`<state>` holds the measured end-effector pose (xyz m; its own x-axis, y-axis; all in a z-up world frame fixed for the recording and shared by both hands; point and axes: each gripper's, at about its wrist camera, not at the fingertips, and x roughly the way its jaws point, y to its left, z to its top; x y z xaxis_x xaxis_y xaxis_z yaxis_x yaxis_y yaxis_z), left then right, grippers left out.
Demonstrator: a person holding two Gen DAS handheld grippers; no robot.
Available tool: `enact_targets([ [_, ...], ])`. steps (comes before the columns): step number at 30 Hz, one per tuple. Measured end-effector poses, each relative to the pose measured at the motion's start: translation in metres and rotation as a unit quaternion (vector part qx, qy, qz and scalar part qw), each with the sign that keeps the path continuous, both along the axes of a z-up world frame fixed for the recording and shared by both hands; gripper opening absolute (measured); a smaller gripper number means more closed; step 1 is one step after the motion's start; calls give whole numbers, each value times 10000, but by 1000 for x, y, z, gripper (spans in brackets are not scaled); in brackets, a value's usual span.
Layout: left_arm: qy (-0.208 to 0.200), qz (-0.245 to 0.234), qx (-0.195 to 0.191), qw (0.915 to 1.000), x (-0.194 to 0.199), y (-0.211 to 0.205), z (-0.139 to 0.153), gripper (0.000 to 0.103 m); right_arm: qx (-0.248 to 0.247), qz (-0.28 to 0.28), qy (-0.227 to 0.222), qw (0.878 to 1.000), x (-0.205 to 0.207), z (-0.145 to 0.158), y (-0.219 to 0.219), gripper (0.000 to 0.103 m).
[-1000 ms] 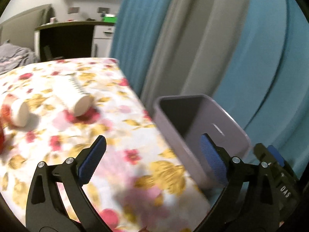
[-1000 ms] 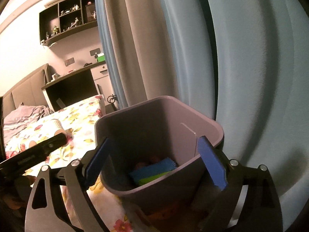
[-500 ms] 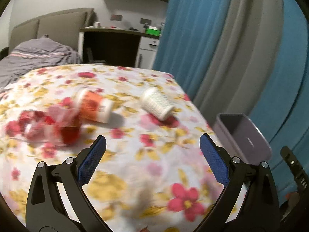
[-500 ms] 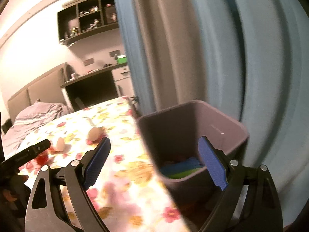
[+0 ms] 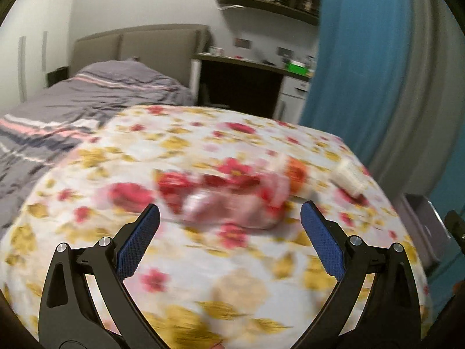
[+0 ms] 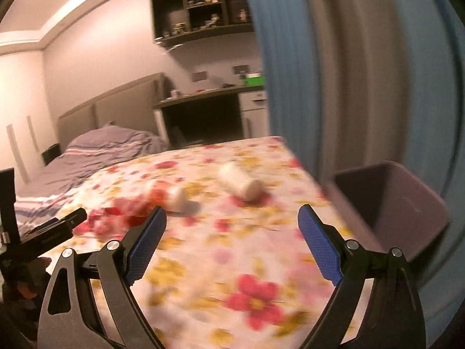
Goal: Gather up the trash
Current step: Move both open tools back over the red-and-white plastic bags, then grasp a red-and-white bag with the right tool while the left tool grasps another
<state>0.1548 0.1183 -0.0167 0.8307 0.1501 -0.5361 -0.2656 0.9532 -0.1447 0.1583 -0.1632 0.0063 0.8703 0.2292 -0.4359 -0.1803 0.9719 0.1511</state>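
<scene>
Floral bedding (image 5: 232,261) fills both views now, where a second ago both cameras looked at the grey bin (image 6: 407,203). Crumpled red-and-pink wrapper (image 5: 226,200) lies just ahead of the left hand-held gripper (image 5: 229,241), beside an orange-banded cup (image 6: 168,196) and a white cup (image 6: 241,180). Both it and the right hand-held gripper (image 6: 232,241) gape wide and empty. Judging by the swing, the wrapper is next; the bin waits off the bed's right edge.
</scene>
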Motion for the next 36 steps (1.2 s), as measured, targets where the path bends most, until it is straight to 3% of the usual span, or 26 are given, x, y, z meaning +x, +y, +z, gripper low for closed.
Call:
enact_targets([
  [6,23,608,134,9981,-14,64,-5,96,-62,545,199,9983,20,-15,77,88],
  [11,33,1021,92,9947,-19,108,-10,96,-233,901,421,9948,35,-30,127,81],
  [14,30,1117,99,9937,-19,123,-13,96,-377,1039,590,9921,47,-40,152,69],
  [20,-2,811,-76,9967,-11,130,-18,96,-410,1134,910,9885,73,-59,180,57],
  [23,35,553,-165,9983,-2,127,-22,96,-438,1184,1091,9860,82,-67,188,45],
  [25,59,387,-236,9990,4,123,-24,96,-475,1225,1222,9838,88,-73,192,28],
  [28,58,210,-296,9993,11,117,-24,96,-510,1269,1343,9815,91,-79,194,14],
  [36,277,-40,-292,9992,40,100,-35,96,-377,1312,1190,9835,78,-75,178,6],
])
